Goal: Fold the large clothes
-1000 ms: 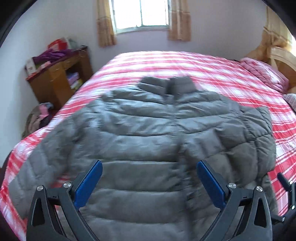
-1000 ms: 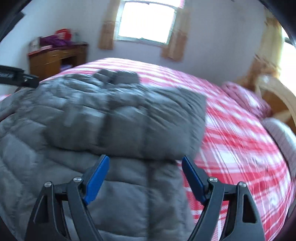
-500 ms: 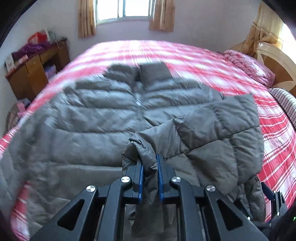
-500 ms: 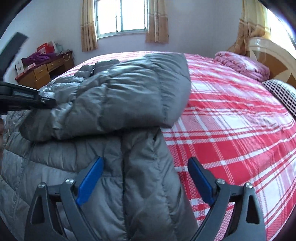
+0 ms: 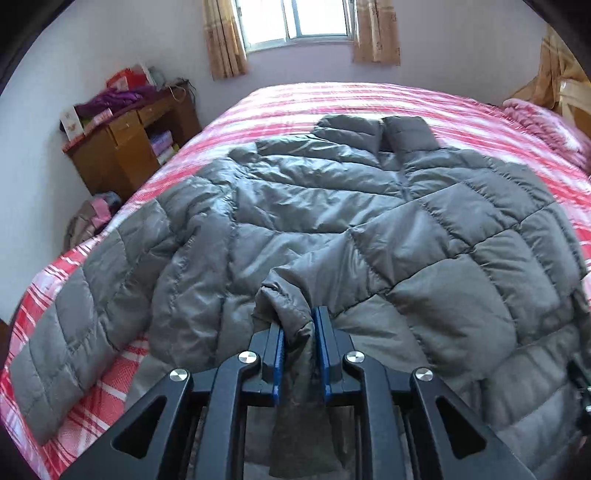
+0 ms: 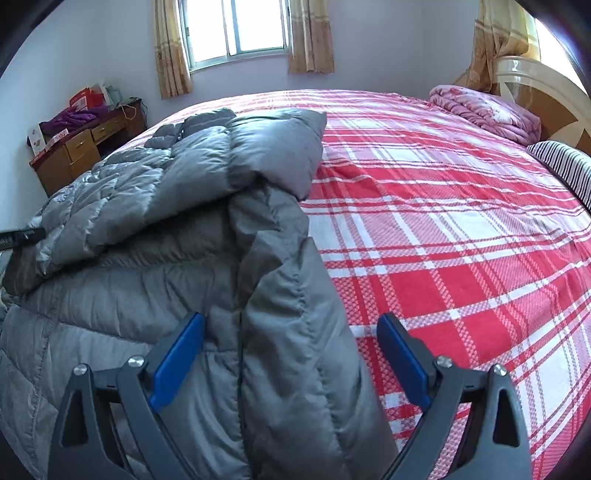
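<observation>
Left gripper (image 5: 298,332): blue-padded fingers (image 5: 277,349) are clamping a bunched fold of the grey puffer jacket (image 5: 332,206); the cuff end of that sleeve is hanging down between the black finger arms, and its lower edge is cut off by the frame. The opening has eased slightly in the last moment, fabric still pinched.

Right gripper (image 6: 291,345): fingers (image 6: 177,356) are standing wide apart, straddling the jacket's near side panel without pressing on it; they have just been opening further.

Jacket: quilted, slick, faintly shiny nylon with puffed rectangular baffles. It is lying front up on the bed (image 6: 461,229), collar pointing toward the window (image 5: 295,18). One sleeve is lying folded across the chest; the other is trailing toward the bed's near left edge. The hem nearest the cameras is hidden behind the gripper frames.

Bed cover: woven red-and-white plaid, flat. A pink rolled blanket (image 6: 487,110) and a striped pillow (image 6: 565,166) are sitting by the headboard, the pillow partly cut off.

Beyond: a wooden counter (image 5: 122,147) with purple cloth and boxes; labels too small to read.

Versus a second ago: the left fingers were then wide open over the flat jacket; they are now gripping the sleeve, which is lying further across the body. In the right view the folded sleeve is sitting lower and flatter than half a second ago.
</observation>
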Demonstrator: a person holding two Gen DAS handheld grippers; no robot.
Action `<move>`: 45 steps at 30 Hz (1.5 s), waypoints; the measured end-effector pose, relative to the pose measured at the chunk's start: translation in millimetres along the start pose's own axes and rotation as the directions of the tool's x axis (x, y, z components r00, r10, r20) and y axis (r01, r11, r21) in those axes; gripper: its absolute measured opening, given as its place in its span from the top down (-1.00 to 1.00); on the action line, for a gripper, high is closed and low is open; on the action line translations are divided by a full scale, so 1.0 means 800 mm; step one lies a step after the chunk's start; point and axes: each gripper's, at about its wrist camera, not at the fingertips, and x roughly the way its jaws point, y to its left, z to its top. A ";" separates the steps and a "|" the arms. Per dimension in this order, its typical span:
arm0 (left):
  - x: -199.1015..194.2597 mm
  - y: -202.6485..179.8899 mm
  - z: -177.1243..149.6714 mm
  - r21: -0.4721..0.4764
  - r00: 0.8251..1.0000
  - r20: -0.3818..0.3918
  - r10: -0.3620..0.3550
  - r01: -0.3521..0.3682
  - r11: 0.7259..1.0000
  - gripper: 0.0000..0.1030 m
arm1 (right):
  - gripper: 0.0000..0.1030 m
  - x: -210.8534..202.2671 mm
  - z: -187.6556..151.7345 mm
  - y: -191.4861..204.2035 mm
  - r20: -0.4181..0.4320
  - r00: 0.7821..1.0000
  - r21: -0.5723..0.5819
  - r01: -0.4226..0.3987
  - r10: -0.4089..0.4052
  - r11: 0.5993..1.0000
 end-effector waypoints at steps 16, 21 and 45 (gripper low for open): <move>-0.048 0.009 0.064 -0.142 0.988 0.152 0.010 0.012 0.990 -0.74 | -0.36 -0.070 0.122 -0.019 0.119 0.992 0.014 -0.035 0.034 0.999; 0.016 -0.026 0.056 -0.151 0.993 0.095 0.075 -0.060 0.987 -0.74 | -0.25 -0.008 0.160 0.025 0.176 0.982 -0.050 -0.066 0.074 0.997; 0.103 -0.039 0.035 -0.126 0.993 -0.055 0.108 -0.114 0.985 -0.98 | -0.26 0.124 0.131 0.036 -0.079 0.995 -0.098 -0.074 0.066 0.992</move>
